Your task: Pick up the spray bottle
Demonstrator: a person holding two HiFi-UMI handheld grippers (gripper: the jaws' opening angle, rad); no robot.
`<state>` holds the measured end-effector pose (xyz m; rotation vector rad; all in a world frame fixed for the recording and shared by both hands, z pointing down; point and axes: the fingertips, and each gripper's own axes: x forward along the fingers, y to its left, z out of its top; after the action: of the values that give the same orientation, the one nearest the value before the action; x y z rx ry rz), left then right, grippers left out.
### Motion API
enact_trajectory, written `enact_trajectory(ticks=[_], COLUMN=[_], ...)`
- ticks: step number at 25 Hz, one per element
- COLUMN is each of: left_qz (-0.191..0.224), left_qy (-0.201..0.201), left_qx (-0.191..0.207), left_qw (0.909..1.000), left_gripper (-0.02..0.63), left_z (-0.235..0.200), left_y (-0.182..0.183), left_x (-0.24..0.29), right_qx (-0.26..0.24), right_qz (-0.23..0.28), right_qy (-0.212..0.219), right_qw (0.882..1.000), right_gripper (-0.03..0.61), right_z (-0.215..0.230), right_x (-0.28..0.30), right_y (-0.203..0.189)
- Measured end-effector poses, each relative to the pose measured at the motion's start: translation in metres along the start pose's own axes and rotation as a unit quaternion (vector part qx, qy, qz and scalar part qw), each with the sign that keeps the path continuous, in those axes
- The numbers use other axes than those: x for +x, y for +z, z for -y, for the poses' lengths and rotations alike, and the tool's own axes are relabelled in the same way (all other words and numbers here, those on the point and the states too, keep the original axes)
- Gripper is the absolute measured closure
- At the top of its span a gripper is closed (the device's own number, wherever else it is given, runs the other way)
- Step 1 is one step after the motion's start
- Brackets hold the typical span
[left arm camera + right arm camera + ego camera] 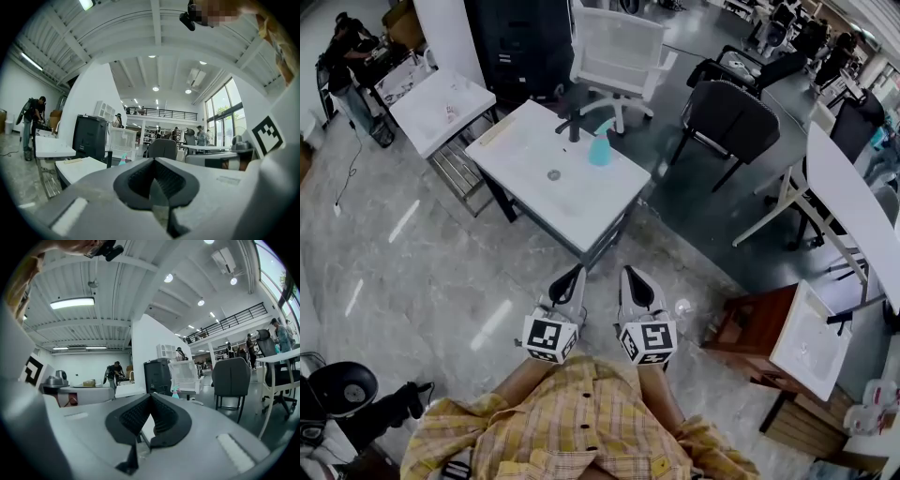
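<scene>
The teal spray bottle (600,150) stands upright at the far side of a small white table (581,202), next to a black upright object (574,127). In the left gripper view the spray bottle (123,160) shows small and far off, just left of the jaws. In the right gripper view the bottle (175,392) shows just right of them. My left gripper (578,270) and right gripper (628,272) are side by side over the floor, short of the table's near corner. Both point at the table. Left gripper (153,160) and right gripper (150,397) are shut and hold nothing.
A small round thing (553,174) lies mid-table. Behind the table stand a white mesh chair (619,47) and a black cabinet (520,37). A black chair (731,117) and long white desks (848,202) are to the right, and a wooden cabinet (759,328) is near right. Another white table (441,108) is at the left.
</scene>
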<state>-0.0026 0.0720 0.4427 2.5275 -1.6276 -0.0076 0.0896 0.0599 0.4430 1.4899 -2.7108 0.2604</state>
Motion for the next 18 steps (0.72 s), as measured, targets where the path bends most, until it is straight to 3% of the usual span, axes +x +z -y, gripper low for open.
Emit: enact_trajectory(ticks=[10,18], left_qz=[0.01,-0.009], left_qy=[-0.027,-0.073], left_qx=[-0.002,0.002], left_qw=[0.9996,0.9973], left_gripper=[0.614,0.615], left_z=[-0.111,-0.164], left_y=[0.046,0.04], left_x=[0.114,0.179], right_qx=[-0.012,0.011], right_qz=[0.018,0.009], right_qy=[-0.041,-0.095], right_qw=[0.999,0.995], right_gripper=[0.58,0.58], right_z=[0.029,0.055], right_x=[0.139,0.211], right_y=[0.049,0.04])
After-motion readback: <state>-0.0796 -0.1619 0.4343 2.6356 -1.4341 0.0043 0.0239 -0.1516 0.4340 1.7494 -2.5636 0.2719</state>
